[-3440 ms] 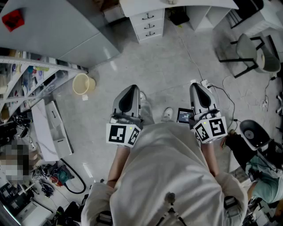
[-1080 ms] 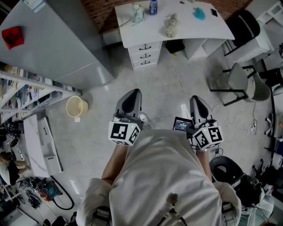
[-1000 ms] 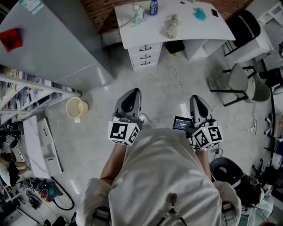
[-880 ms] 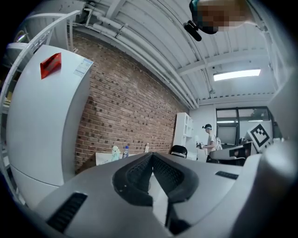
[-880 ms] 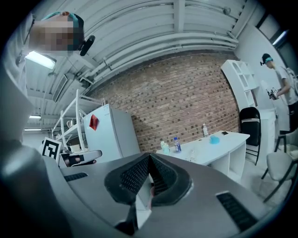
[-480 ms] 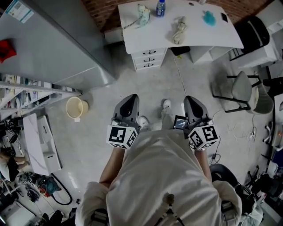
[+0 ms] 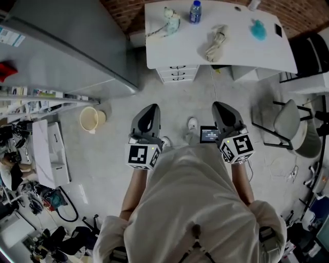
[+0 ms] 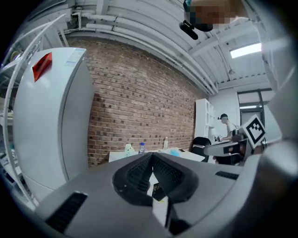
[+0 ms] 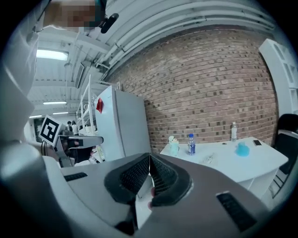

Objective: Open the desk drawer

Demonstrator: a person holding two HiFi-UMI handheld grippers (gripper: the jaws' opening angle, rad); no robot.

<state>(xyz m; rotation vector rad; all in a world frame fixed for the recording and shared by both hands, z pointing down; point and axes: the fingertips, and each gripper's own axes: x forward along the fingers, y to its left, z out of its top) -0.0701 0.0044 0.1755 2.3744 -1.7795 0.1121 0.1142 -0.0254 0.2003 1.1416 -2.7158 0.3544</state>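
The white desk (image 7: 231,51) stands by the brick wall at the top of the head view. Its stack of drawers (image 7: 178,73) sits under the left end, all drawer fronts flush. My left gripper (image 7: 145,117) and right gripper (image 7: 223,114) are held side by side in front of the person's body, well short of the desk, over the floor. Both are shut with nothing between the jaws. In the left gripper view the left gripper (image 8: 152,156) points toward the desk (image 8: 184,154). The right gripper (image 9: 149,157) faces the desk (image 9: 242,162) too.
A grey fridge (image 7: 61,46) stands left of the desk, with a yellow bucket (image 7: 90,119) on the floor below it. A chair (image 7: 288,120) is at the right. Shelves and clutter fill the left edge. On the desk lie a bottle (image 7: 195,11) and a cloth (image 7: 215,43).
The desk and its drawers have come nearer and further into the head view as the person walked toward them. Both grippers stayed shut in front of the body.
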